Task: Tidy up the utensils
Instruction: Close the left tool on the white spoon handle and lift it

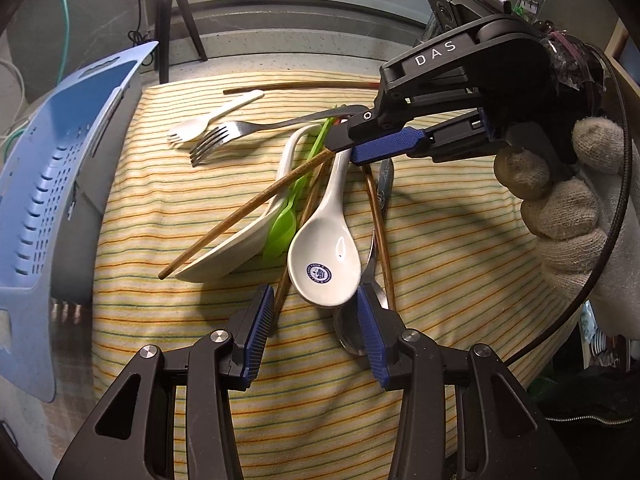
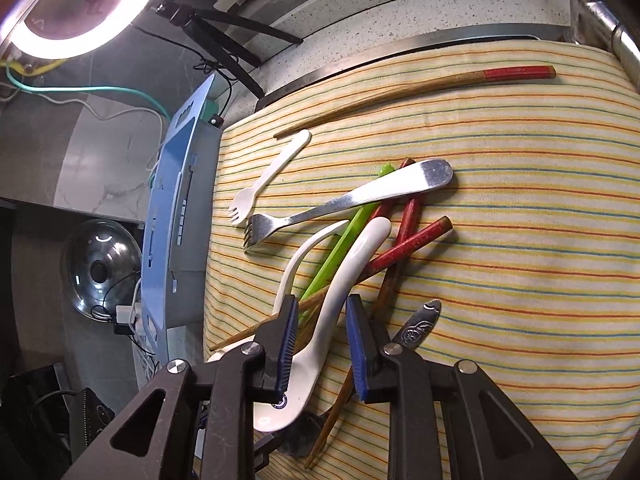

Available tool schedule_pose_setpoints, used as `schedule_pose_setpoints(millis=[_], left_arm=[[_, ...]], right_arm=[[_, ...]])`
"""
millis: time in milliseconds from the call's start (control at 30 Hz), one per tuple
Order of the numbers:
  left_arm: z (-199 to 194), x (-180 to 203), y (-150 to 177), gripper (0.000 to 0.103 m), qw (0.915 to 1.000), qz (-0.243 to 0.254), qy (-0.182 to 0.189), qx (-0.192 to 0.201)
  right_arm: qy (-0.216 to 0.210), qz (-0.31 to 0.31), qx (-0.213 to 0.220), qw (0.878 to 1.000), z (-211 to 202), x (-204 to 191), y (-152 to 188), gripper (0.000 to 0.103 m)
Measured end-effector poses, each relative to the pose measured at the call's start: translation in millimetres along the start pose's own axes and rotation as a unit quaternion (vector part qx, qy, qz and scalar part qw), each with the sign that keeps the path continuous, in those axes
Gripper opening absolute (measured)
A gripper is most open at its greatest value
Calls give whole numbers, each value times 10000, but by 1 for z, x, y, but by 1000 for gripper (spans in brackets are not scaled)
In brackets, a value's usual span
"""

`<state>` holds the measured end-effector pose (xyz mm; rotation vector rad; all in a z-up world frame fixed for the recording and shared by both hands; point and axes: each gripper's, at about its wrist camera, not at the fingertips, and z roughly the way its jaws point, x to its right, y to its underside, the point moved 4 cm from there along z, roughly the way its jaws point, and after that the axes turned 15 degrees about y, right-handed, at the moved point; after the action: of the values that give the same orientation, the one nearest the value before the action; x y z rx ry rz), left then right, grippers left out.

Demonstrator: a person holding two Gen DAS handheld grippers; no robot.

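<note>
A pile of utensils lies on a striped cloth: a white ceramic spoon with a blue logo, a second white ceramic spoon, a green plastic spoon, several red-tipped wooden chopsticks, a metal fork, a white plastic fork and a metal spoon. My left gripper is open, low over the logo spoon's bowl. My right gripper is open, its fingers straddling the logo spoon's handle; it also shows in the left wrist view.
A blue perforated utensil basket stands at the cloth's left edge. One chopstick lies apart at the far side of the cloth. A tripod and cables stand behind. A pot lid lies beyond the basket.
</note>
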<state>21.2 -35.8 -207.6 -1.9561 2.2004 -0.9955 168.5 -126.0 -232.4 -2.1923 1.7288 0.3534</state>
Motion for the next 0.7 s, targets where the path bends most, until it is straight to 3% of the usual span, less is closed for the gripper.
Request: schedule_pose_setpoints(millis=[133, 233, 433, 700], left_arm=[[2, 0, 0, 41, 10000, -14, 34, 1], [5, -2, -2, 31, 10000, 21, 96, 5], [5, -1, -1, 30, 9999, 47, 110, 53], [-3, 0, -3, 30, 9994, 109, 316, 128]], right_arm=[[33, -17, -45, 10000, 5, -1, 1, 21], [27, -18, -98, 9999, 8, -2, 2, 18], [-25, 99, -103, 9999, 7, 1, 4, 11], [-162, 273, -14, 9995, -4, 3, 7, 10]])
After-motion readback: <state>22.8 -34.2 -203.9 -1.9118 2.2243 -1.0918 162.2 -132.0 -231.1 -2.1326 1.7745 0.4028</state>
